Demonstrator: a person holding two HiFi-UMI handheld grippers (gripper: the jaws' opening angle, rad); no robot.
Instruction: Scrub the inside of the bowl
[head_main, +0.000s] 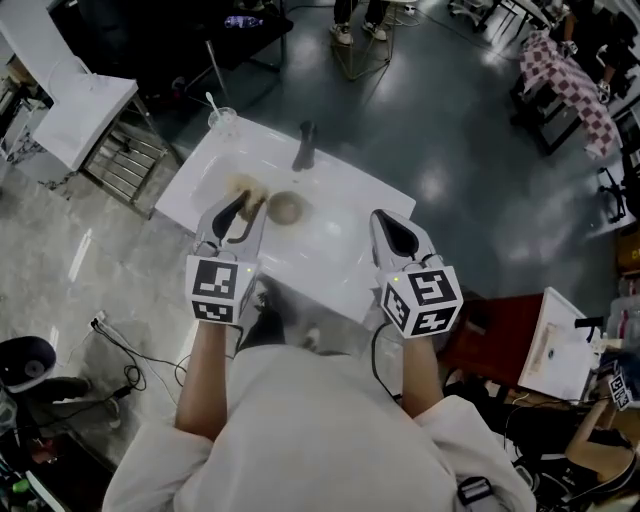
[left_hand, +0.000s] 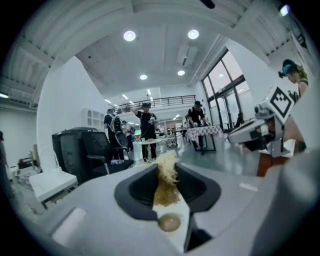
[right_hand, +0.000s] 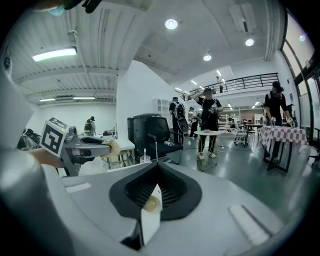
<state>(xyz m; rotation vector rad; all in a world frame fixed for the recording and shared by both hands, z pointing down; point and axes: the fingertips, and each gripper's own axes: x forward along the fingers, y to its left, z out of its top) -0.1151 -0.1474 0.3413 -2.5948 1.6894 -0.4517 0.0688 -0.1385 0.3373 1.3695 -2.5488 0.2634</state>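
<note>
The left tongs (head_main: 243, 206) stand partly open, clamped on a tan, fibrous scrubber (left_hand: 166, 182) that sticks out past their tips. The right tongs (right_hand: 154, 172) are closed with nothing between them. Both are held above the white worktop (head_main: 335, 255). The bowl (head_main: 287, 208) sits on it just beside the left tongs' tips, between the two tongs. A cup (head_main: 222, 120) stands farther out beyond the left tongs.

Glass with spoon (head_main: 222, 120), checkered cloth (head_main: 568, 82), black chair (right_hand: 150, 132)
</note>
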